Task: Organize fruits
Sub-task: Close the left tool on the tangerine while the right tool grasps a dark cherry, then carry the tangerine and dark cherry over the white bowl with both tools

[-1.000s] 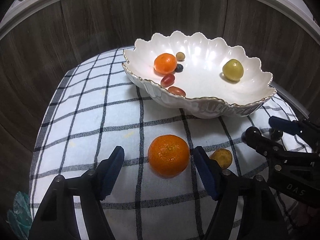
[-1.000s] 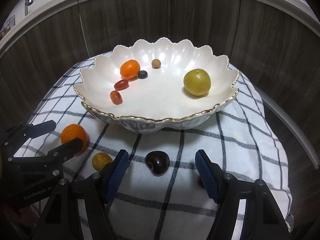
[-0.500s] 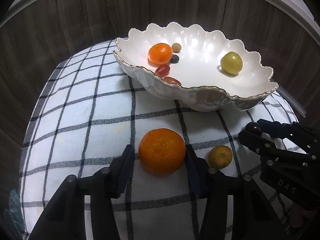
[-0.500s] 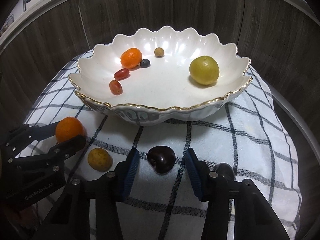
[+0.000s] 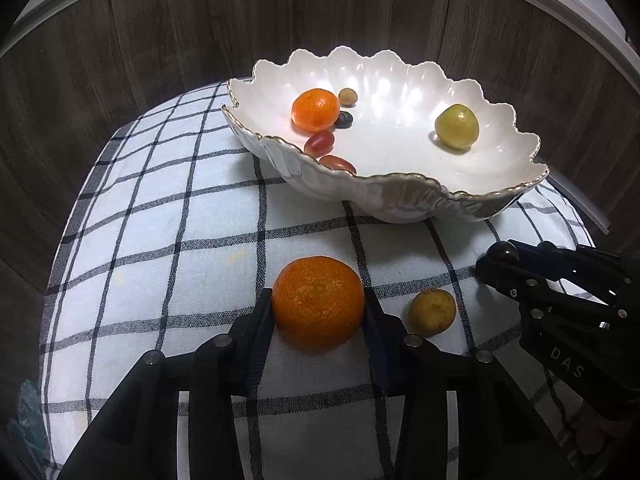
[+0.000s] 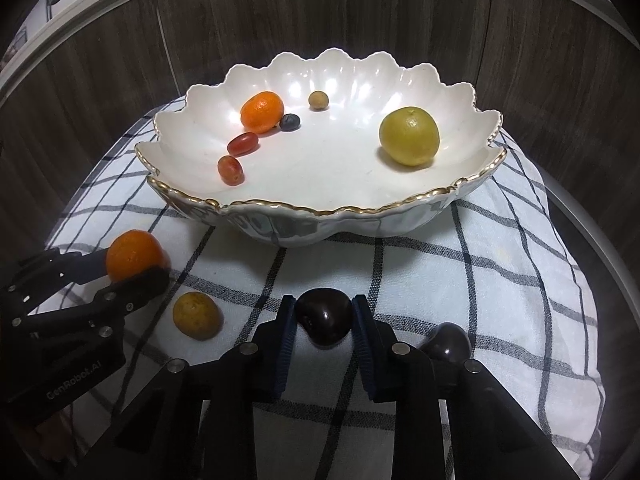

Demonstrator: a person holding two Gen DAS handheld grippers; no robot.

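Both your grippers have closed since a second ago: your left gripper [image 5: 319, 308] now clamps the mandarin [image 5: 319, 301] on the checked cloth [image 5: 160, 240], and your right gripper [image 6: 324, 316] pinches the dark cherry [image 6: 325, 316]. Between them a small yellow fruit [image 6: 197, 315] lies loose on the cloth, and a second cherry [image 6: 449, 343] sits just right of your right fingers. Behind, the bowl [image 6: 360, 212] holds an orange, tomatoes and a green fruit.

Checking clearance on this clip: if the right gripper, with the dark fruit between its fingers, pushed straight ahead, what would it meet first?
Most likely the near outer wall of the white bowl, directly beyond the right gripper and its dark fruit; only checked cloth shows between.
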